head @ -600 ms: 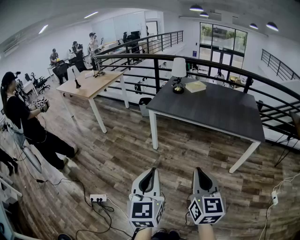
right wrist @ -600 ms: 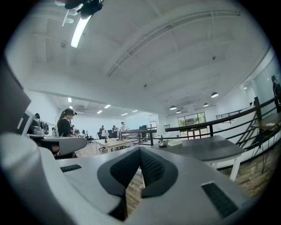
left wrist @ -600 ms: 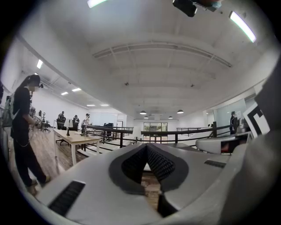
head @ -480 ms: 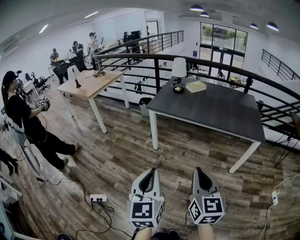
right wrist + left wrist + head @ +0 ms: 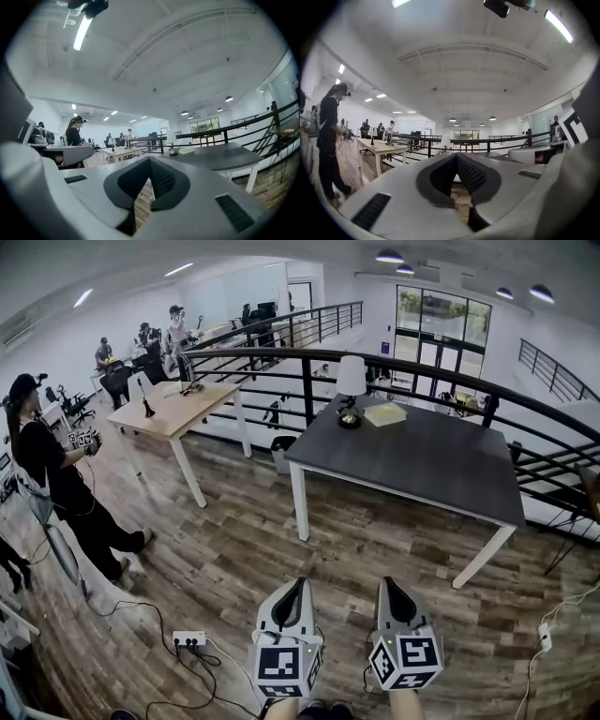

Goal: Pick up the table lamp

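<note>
The table lamp (image 5: 352, 382), with a white shade and a dark base, stands at the far left corner of the dark grey table (image 5: 422, 465); in the right gripper view the lamp (image 5: 172, 148) is small and distant. Both grippers are held low over the wooden floor, well short of the table. My left gripper (image 5: 300, 583) is shut with nothing in it, its jaws (image 5: 456, 156) meeting at the tip. Beside it my right gripper (image 5: 385, 581) is likewise shut and empty, seen closed in its own view (image 5: 149, 159).
A book (image 5: 385, 413) lies next to the lamp. A black railing (image 5: 309, 367) runs behind the table. A light wooden table (image 5: 173, 409) stands to the left, and a person (image 5: 56, 484) holding grippers stands at far left. A power strip (image 5: 187, 638) and cables lie on the floor.
The head view has shifted a little: the table and lamp sit slightly further left and both grippers lower in the picture. Both stay shut.
</note>
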